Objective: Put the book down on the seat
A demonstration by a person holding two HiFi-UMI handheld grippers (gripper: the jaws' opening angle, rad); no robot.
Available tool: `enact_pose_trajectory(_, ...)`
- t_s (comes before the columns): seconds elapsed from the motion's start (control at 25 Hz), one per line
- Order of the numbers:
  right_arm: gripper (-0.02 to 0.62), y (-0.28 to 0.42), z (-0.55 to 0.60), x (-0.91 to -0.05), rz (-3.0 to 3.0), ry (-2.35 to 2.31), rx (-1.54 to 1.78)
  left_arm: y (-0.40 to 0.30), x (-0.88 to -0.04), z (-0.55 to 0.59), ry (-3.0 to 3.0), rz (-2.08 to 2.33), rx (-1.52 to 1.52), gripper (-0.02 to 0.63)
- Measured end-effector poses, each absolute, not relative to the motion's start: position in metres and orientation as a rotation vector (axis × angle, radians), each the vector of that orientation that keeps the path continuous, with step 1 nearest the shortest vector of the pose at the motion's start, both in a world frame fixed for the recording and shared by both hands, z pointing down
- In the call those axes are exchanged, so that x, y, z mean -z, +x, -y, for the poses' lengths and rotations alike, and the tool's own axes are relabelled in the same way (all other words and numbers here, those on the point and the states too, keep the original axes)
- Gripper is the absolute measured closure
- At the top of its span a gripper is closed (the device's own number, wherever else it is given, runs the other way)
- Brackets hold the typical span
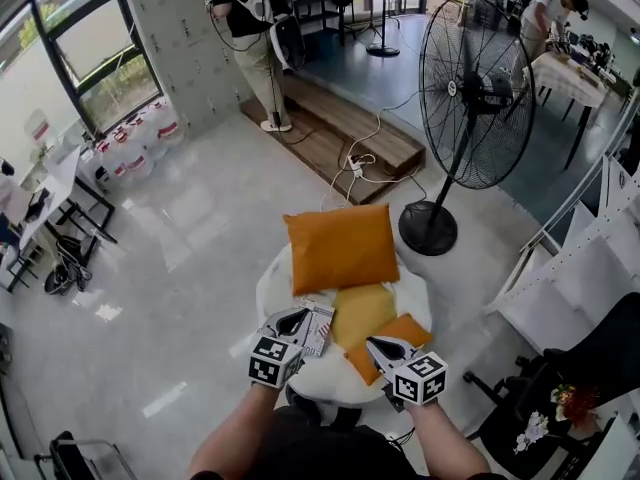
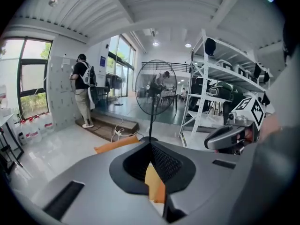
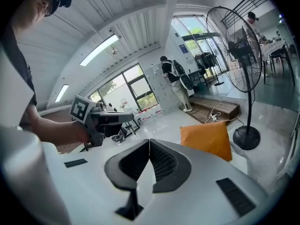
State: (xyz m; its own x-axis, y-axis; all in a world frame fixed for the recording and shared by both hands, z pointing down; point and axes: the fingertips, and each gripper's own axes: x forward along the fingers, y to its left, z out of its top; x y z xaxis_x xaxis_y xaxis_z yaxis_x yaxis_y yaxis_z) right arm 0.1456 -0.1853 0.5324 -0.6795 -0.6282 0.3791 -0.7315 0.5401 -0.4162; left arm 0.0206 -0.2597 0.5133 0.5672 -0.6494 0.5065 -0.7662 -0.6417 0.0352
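Jaws pressed together and empty, the left gripper (image 1: 296, 319) and right gripper (image 1: 381, 347) hover low over a white seat (image 1: 268, 280). The book (image 1: 320, 330) lies flat on the seat by the left gripper's tips, next to a yellow cushion (image 1: 362, 313). A larger orange cushion (image 1: 340, 248) and a standing fan (image 1: 470, 98) sit beyond.

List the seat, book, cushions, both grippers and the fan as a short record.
seat: white round seat
book: the book lies flat on the seat's left side
cushions: large orange cushion at the back; yellow cushion mid-seat; small orange cushion on the right
left gripper: fingers together, nothing between them, tip beside the book
right gripper: fingers together, empty
fan: standing fan on the floor beyond the seat
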Motion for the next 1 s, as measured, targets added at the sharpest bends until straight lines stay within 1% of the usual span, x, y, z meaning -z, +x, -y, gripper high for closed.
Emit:
enact_pose_trajectory(0.32, 0.580, 0.124, 0.196, -0.504, 2.617, 1.214, -0.734, -0.004, -0.483, 0.266, 2.584, 1.210, -0.614, 0.604)
enact_pose_trajectory(0.48, 0.580, 0.108, 0.209, -0.482, 2.594, 1.297, -0.693, -0.036, -0.466, 0.281, 2.592, 1.186, -0.579, 0.604)
enact_pose_trajectory(0.68, 0.580, 0.085, 0.224, -0.459, 2.579, 1.334, -0.694, -0.071, -0.433, 0.301, 2.599, 1.206, -0.461, 0.604)
enact_pose_trajectory(0.84, 0.580, 0.050, 0.245, -0.439, 2.590, 1.293, -0.644, -0.096, -0.413, 0.308, 2.656, 1.224, -0.413, 0.604)
enact_pose_trajectory(1.0, 0.580, 0.008, 0.270, -0.403, 2.638, 1.188, -0.507, -0.128, -0.393, 0.319, 2.694, 1.285, -0.384, 0.604)
